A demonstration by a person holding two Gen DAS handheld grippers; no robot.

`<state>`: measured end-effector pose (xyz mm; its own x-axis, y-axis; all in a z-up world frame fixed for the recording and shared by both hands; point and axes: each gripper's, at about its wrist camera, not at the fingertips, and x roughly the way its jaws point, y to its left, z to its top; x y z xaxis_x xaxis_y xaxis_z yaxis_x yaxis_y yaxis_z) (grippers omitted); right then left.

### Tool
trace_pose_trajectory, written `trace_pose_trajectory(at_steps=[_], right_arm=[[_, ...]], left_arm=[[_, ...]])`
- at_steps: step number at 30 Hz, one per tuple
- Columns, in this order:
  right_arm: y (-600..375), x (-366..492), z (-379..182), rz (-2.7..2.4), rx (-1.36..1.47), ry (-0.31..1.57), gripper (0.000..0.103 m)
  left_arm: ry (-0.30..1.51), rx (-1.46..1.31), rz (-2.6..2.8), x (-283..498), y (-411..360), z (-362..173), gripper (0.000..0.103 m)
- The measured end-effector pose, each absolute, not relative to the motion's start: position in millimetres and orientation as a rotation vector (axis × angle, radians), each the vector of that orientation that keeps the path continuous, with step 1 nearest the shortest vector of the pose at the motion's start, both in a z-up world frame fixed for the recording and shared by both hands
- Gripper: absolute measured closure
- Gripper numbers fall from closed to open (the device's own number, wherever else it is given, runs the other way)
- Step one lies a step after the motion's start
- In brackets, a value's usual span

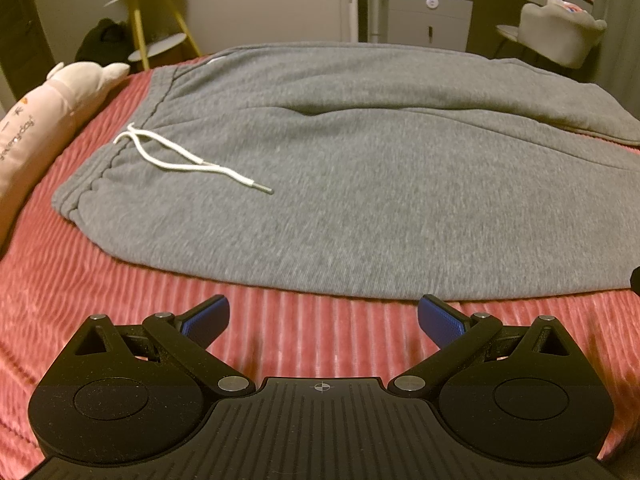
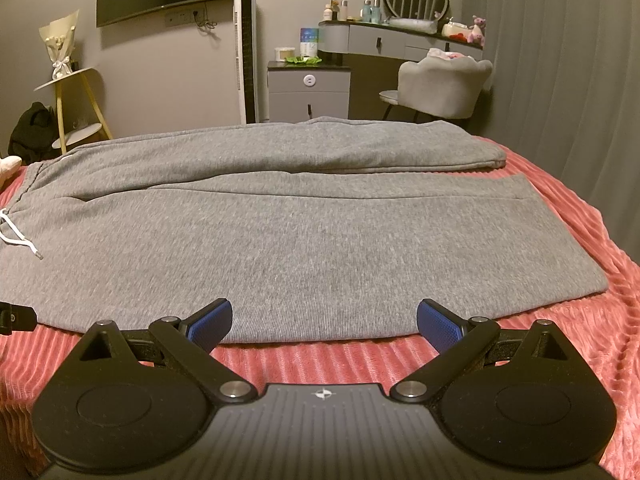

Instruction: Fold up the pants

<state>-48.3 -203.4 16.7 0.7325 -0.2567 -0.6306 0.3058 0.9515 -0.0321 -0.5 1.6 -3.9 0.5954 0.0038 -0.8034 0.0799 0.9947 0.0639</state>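
Grey pants (image 2: 288, 232) lie flat across the pink bed (image 2: 312, 360), waistband left, white drawstring (image 1: 180, 156) on top. Left gripper (image 1: 323, 320) and right gripper (image 2: 324, 322) hover at the near edge, jaws spread, holding nothing.

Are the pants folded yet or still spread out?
Spread out. The pants lie flat at full length on the bed, both legs side by side, waistband at the left, no fold across them.

From my left wrist view the gray pants (image 1: 360, 184) run off the right edge with their leg ends unseen, the pink plush pillow (image 1: 48, 120) is cut by the left edge, and its printed lettering is too blurred to read.
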Motion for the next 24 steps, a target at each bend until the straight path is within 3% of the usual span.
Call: trace_pose_trajectory(at_steps=[24], right_arm=[[-206.3, -47.3, 16.2, -0.312, 0.101, 0.680, 0.004]], left_arm=[[0.949, 0.101, -0.034, 1.2, 1.2, -5.6, 0.000]])
